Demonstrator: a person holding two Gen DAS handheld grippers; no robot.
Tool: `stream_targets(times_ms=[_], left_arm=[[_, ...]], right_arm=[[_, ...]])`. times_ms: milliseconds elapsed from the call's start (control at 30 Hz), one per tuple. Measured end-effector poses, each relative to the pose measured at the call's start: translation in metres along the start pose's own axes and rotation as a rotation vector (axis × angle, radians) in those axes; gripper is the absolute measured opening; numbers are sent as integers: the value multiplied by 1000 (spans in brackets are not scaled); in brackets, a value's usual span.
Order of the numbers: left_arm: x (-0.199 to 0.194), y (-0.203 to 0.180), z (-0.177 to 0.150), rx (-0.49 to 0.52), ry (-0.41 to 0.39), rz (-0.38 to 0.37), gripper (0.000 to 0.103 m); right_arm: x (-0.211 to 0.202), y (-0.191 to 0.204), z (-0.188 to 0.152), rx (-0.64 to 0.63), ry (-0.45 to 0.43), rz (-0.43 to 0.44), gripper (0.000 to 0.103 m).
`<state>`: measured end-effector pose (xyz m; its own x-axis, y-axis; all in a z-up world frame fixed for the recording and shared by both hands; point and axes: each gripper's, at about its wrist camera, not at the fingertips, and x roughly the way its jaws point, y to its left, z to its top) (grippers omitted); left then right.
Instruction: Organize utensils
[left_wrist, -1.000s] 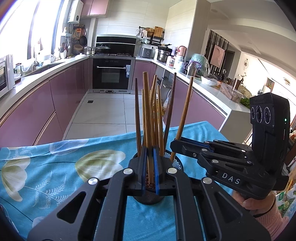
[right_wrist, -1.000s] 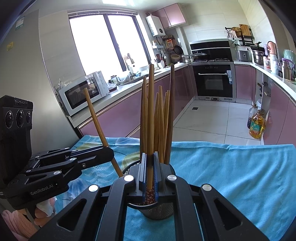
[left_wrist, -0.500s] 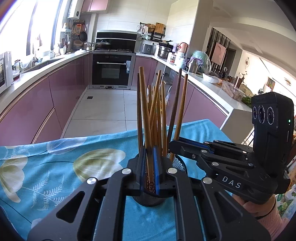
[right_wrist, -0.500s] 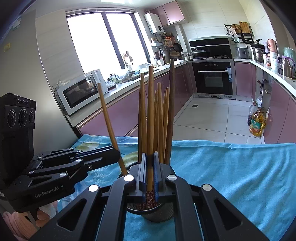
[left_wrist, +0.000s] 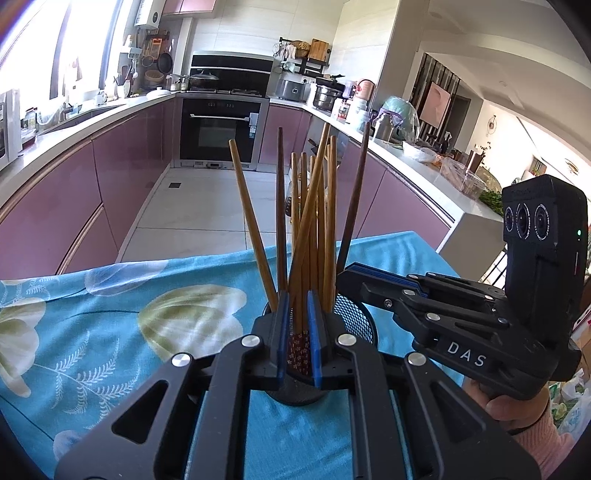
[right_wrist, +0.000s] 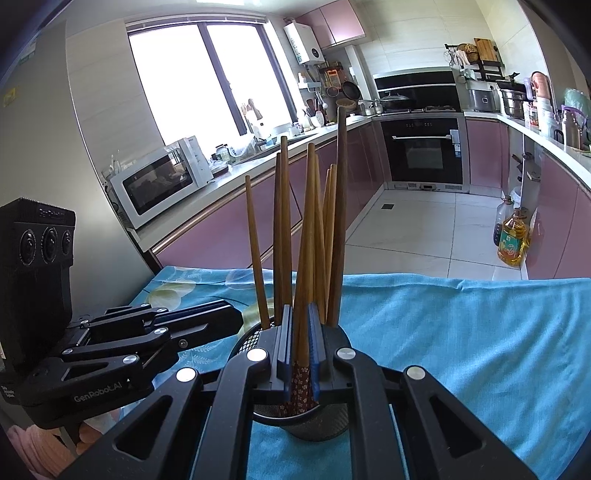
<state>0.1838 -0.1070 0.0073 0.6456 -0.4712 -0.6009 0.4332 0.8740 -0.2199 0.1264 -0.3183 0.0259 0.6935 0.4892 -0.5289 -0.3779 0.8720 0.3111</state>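
A black mesh cup (left_wrist: 356, 321) (right_wrist: 317, 424) stands on the blue flowered cloth and holds several wooden chopsticks (left_wrist: 301, 221) (right_wrist: 314, 229). My left gripper (left_wrist: 298, 297) (right_wrist: 231, 319) sits at the cup's rim and its jaws are opening, a narrow gap between the blue pads. A light chopstick (left_wrist: 251, 221) (right_wrist: 255, 251) leans loose in the cup just outside that gripper. My right gripper (right_wrist: 300, 310) (left_wrist: 349, 275) is at the opposite rim and is also opening. One chopstick (right_wrist: 304, 277) stands tilted in its gap, its patterned end down in the cup.
The blue cloth (left_wrist: 110, 332) (right_wrist: 461, 350) covers the table on all sides of the cup. A person's hand in a pink sleeve (left_wrist: 535, 435) holds the right gripper. Beyond the table's far edge are a tiled floor, purple cabinets and an oil bottle (right_wrist: 511, 240).
Both pairs of jaws have parted slightly. The chopstick from the left jaws has tipped out and leans in the cup. The one in the right jaws has slid down and tilted.
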Motion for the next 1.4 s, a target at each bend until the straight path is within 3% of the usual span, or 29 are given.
stream_targets(times_ms=[167, 267, 300, 433, 533, 600, 667, 800, 1400], left_arm=[[-8, 1, -9, -4, -21, 18, 21], [-16, 2, -15, -4, -40, 36, 33], [-20, 1, -17, -5, -46, 42, 35], [-36, 5, -26, -15, -88, 81, 60], [-53, 7, -35, -16, -134, 120, 76], [-65, 9, -44, -17, -172, 151, 87], [-76, 9, -53, -7, -208, 189, 98], [-96, 8, -70, -4, -260, 248, 98], [-158, -1, -115, 2, -456, 411, 98]], right_arm=[[-3, 1, -4, -4, -1, -3, 15], [-7, 5, -9, -26, -12, -19, 37], [-9, 7, -11, -34, -13, -25, 38], [-18, 11, -17, -44, -33, -44, 53], [-27, 14, -23, -66, -61, -80, 58], [-34, 18, -28, -83, -87, -110, 69], [-42, 24, -36, -107, -130, -140, 88], [-56, 39, -52, -161, -193, -185, 97], [-90, 74, -91, -208, -388, -283, 97]])
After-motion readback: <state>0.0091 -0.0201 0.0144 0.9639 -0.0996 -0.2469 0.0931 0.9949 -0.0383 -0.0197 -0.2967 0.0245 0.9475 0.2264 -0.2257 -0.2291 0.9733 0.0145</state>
